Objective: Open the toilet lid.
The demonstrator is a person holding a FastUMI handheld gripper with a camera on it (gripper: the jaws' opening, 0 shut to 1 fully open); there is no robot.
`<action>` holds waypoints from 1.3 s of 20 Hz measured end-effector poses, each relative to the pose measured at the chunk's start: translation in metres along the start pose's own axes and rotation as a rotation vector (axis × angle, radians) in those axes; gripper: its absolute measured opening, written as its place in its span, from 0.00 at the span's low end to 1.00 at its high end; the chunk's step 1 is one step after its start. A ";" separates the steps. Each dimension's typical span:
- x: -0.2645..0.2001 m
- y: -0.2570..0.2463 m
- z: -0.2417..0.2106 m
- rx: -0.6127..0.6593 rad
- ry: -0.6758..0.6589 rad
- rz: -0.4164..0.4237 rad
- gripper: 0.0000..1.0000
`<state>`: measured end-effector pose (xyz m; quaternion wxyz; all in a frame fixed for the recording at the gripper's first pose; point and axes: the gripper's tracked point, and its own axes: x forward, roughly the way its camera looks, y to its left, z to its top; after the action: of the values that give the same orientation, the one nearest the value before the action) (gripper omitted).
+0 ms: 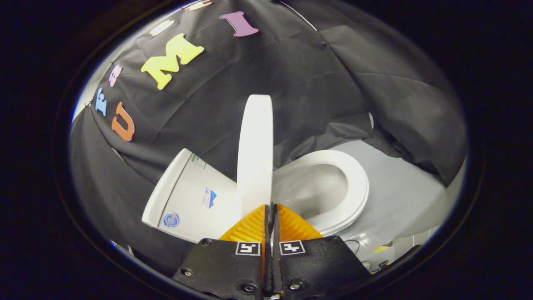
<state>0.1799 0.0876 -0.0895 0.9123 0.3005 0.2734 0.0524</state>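
Note:
The white toilet lid (255,154) stands raised and seen edge-on, rising straight ahead of my fingers, between the tank (189,193) on one side and the seat ring (354,183) with the open bowl (316,187) on the other. My gripper (270,207) is shut, its two fingers pressed together with nothing between them. The tips sit right at the lid's near edge; I cannot tell whether they touch it. The lid's hinge is hidden behind the fingers.
Black cloth hangs behind and around the toilet. A pale grey floor (399,196) spreads beyond the seat, with a thin cable (354,243) and small bits lying on it near the toilet's base.

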 end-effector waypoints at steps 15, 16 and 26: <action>-0.003 0.071 -0.007 -0.192 -0.052 -0.046 0.07; -0.003 0.075 -0.009 -0.205 -0.053 -0.048 0.07; -0.002 0.114 -0.019 -0.329 -0.053 -0.084 0.08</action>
<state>0.1763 0.1901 -0.0353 0.9575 0.1366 0.2492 0.0503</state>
